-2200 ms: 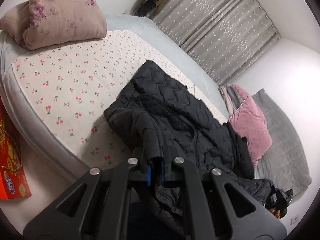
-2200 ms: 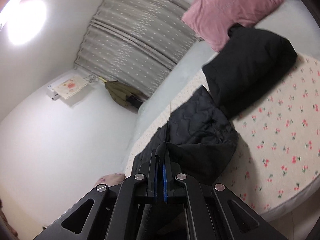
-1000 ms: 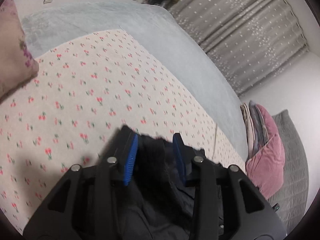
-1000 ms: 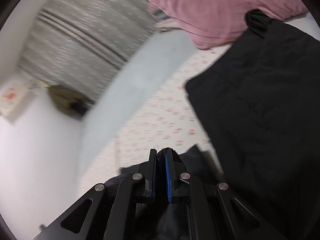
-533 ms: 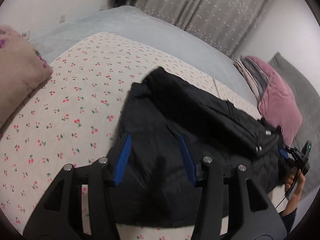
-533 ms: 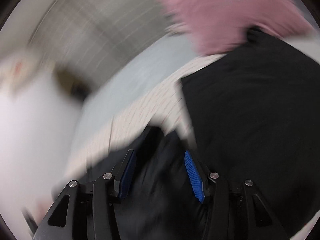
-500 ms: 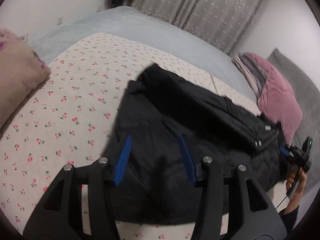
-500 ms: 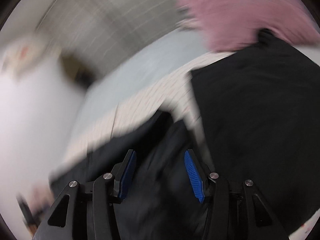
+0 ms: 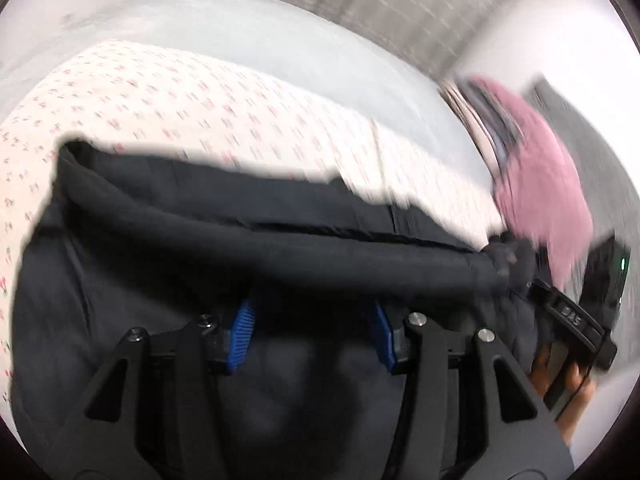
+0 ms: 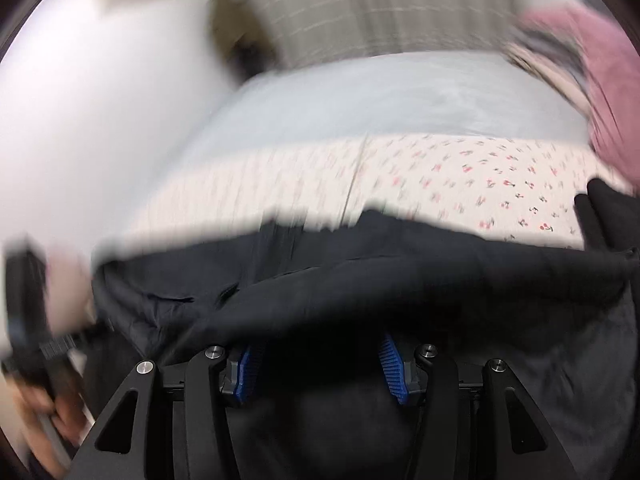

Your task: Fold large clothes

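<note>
A black padded jacket (image 9: 248,248) lies across the cherry-print sheet (image 9: 168,108) and fills the lower half of both views; it also shows in the right wrist view (image 10: 420,288). My left gripper (image 9: 312,334) is open, with a thick fold of the jacket lying just over its blue-padded fingertips. My right gripper (image 10: 320,364) is open too, its fingertips partly under a jacket fold. The right gripper's body and the hand holding it show at the right edge of the left wrist view (image 9: 576,320). Both views are motion-blurred.
A pink pillow (image 9: 548,188) lies at the right end of the bed, with folded cloth behind it. A pale blue blanket (image 10: 392,96) covers the far side. Grey curtains (image 10: 360,4) hang behind. A second dark garment's edge (image 10: 608,208) lies at right.
Both grippers, shut on the jacket earlier, let go and have stayed open. Since half a second ago they have dropped low and close over the jacket, which now lies spread flatter on the sheet.
</note>
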`<state>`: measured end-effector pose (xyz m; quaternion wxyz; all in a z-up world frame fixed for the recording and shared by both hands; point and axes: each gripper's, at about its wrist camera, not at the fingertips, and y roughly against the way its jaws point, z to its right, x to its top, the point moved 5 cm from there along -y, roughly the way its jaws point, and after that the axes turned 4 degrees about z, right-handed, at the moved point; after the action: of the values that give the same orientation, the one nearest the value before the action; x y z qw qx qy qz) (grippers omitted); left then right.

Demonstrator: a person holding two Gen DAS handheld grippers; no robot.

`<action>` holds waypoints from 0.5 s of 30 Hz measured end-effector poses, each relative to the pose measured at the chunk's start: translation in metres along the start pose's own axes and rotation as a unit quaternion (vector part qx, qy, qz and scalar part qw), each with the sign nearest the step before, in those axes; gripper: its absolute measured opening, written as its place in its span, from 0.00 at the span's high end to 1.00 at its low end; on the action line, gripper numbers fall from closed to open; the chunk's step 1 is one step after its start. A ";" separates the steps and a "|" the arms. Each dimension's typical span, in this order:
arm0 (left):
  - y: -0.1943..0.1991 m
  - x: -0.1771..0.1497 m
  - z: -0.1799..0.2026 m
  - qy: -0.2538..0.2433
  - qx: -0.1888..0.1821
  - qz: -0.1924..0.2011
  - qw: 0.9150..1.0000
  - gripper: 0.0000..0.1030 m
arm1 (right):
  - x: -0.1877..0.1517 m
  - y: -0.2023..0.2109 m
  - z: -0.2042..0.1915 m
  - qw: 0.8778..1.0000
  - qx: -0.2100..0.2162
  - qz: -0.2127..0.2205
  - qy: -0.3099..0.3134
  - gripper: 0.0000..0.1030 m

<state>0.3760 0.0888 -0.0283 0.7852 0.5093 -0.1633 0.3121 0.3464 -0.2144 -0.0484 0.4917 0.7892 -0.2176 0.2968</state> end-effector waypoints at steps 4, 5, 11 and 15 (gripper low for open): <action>0.020 0.004 -0.026 0.022 0.012 0.015 1.000 0.50 | 0.031 -0.004 0.022 0.997 -0.029 0.017 -0.076 0.49; 0.029 -0.004 -0.036 0.026 0.009 0.014 1.000 0.50 | 0.024 0.000 0.026 0.997 -0.031 0.008 -0.074 0.49; 0.099 -0.071 -0.130 0.075 0.059 0.040 0.995 0.47 | -0.053 0.072 0.071 0.997 -0.052 0.003 -0.064 0.49; 0.117 -0.099 -0.165 0.117 0.074 0.046 0.989 0.43 | -0.093 0.130 0.110 0.991 -0.101 0.042 -0.079 0.48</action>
<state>0.2147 0.2386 -0.0745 0.7436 0.5182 -0.0697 0.4168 0.2235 -0.3639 -0.0653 0.5372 0.7466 -0.3179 0.2303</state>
